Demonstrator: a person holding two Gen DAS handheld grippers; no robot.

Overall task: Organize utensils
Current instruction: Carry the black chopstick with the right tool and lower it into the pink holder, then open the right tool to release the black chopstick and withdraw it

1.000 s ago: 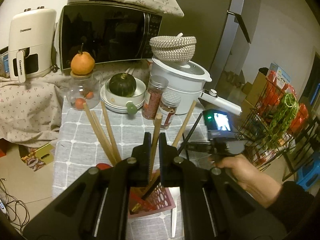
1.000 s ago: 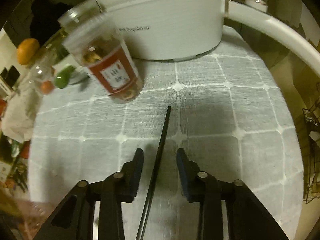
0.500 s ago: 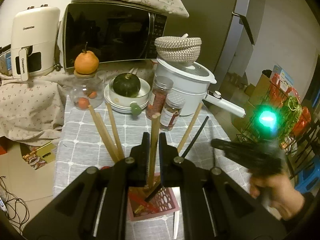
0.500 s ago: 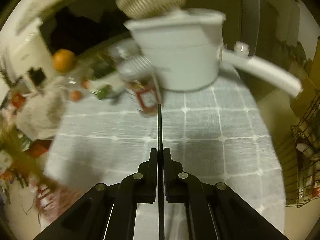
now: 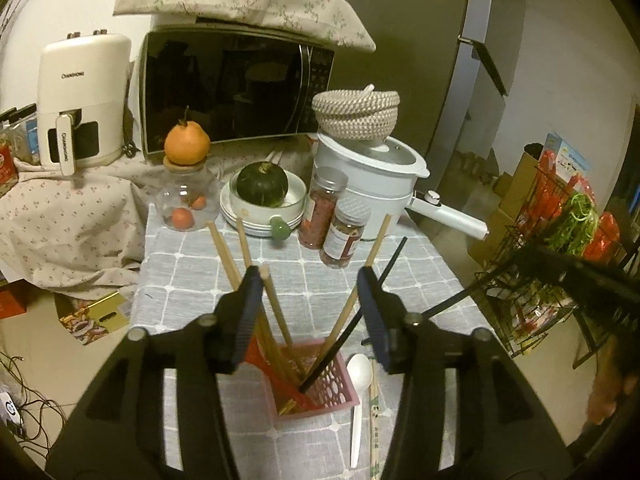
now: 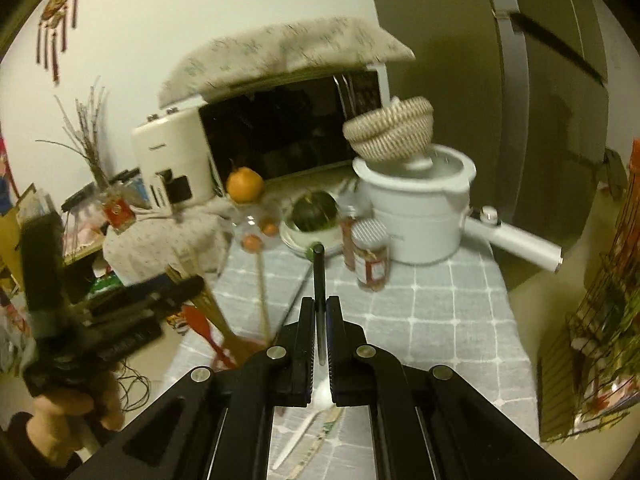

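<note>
A pink perforated utensil basket (image 5: 320, 388) stands on the grey checked tablecloth (image 5: 180, 272). It holds several wooden chopsticks (image 5: 224, 252) and a black chopstick (image 5: 352, 320). My left gripper (image 5: 308, 280) is open above the basket, holding nothing. My right gripper (image 6: 319, 312) is shut on another black chopstick (image 6: 319, 280), held up in the air to the right of the basket; it also shows in the left wrist view (image 5: 448, 304). A white plastic spoon (image 5: 357, 396) and a wrapped pair of chopsticks (image 5: 374, 420) lie beside the basket.
Two spice jars (image 5: 344, 232), a white electric pot (image 5: 376, 184) with a long handle, a bowl with a green squash (image 5: 262, 184) and a glass jar (image 5: 186, 204) stand at the table's back. A wire rack (image 5: 552, 260) stands to the right.
My left gripper has opened and let go of the wooden chopstick, which now stands in the basket. My right gripper closed on the black chopstick and lifted it off the table.
</note>
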